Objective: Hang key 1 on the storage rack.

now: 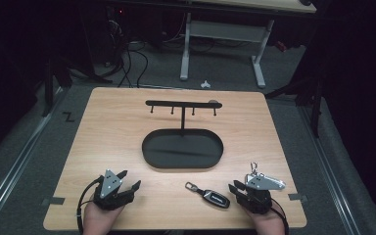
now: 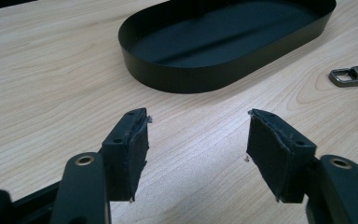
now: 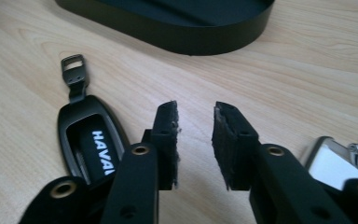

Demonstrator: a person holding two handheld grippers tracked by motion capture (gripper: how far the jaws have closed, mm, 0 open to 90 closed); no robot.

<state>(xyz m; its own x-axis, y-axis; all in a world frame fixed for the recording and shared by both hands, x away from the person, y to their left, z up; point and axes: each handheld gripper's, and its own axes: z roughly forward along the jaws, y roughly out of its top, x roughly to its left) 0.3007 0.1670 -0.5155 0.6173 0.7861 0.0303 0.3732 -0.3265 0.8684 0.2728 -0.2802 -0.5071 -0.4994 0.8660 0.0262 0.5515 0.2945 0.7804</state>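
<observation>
A black oval tray [image 1: 152, 159] lies mid-table, and a T-shaped hook stand [image 1: 182, 104] rises from its far side. A black car key fob [image 1: 216, 198] with a metal loop lies on the wood near the front edge. In the right gripper view the fob [image 3: 91, 140] sits just left of my jaws. My right gripper [image 1: 239, 185] [image 3: 196, 109] is open a little, with only bare wood between its jaws. A second key with a silver tag [image 3: 328, 161] and a clasp [image 1: 253, 169] lies at its right side. My left gripper [image 1: 129, 179] [image 2: 199, 116] rests wide open at the front left, holding nothing.
The tray's wall [image 2: 191, 77] stands a short way ahead of the left jaws, and the fob's loop [image 2: 354, 74] shows at the right edge of that view. Bare wood surrounds the tray. Tape marks [image 1: 53, 201] sit at the table's front corners. A desk frame stands beyond.
</observation>
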